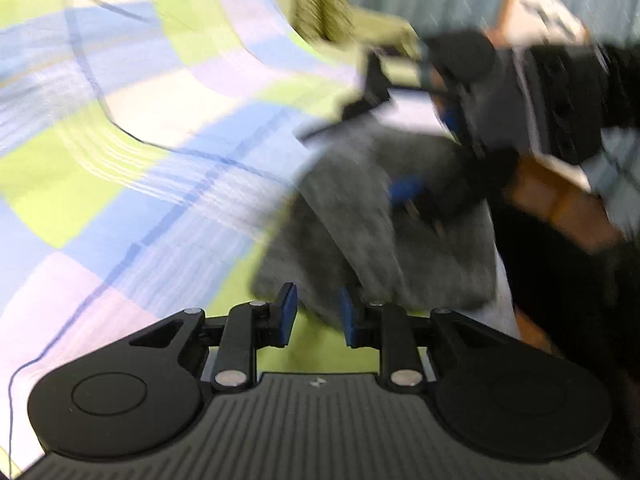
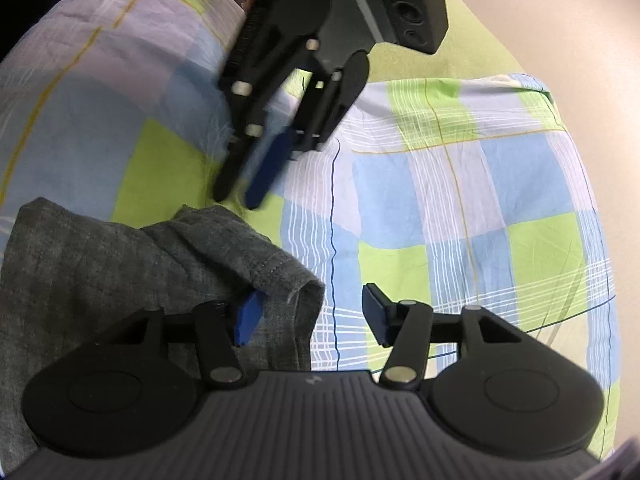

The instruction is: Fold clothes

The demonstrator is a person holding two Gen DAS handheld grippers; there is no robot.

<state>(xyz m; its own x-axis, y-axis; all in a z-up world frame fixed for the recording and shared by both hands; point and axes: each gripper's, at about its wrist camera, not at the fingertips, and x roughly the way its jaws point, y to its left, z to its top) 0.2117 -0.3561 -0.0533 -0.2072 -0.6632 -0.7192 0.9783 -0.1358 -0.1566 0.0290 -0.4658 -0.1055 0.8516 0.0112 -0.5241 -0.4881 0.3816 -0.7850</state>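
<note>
While the grey garment (image 2: 120, 264) lies bunched on the checked bedsheet (image 2: 460, 200), the right gripper (image 2: 312, 312) has its jaws spread wide. Its left pad (image 2: 248, 318) rests against a hemmed fold of the cloth, and the right pad (image 2: 376, 312) stands clear over bare sheet. A flap of the garment sits between the jaws, but they do not pinch it. Most of the cloth spreads out to the left of these jaws and under the gripper's body.

The left gripper (image 1: 318, 314) holds its jaws a narrow way apart. In its own view the near edge of the garment (image 1: 360, 216) lies just ahead of the tips and reaches toward the gap, though motion blur makes it hard to say whether any cloth is caught; it looks empty. From the right wrist view the left gripper (image 2: 240, 196) hangs above the sheet, beyond the garment's far edge, its tips pointing down and seemingly apart from the cloth.

In the left wrist view the right gripper (image 1: 416, 196) sits on the far part of the garment.
</note>
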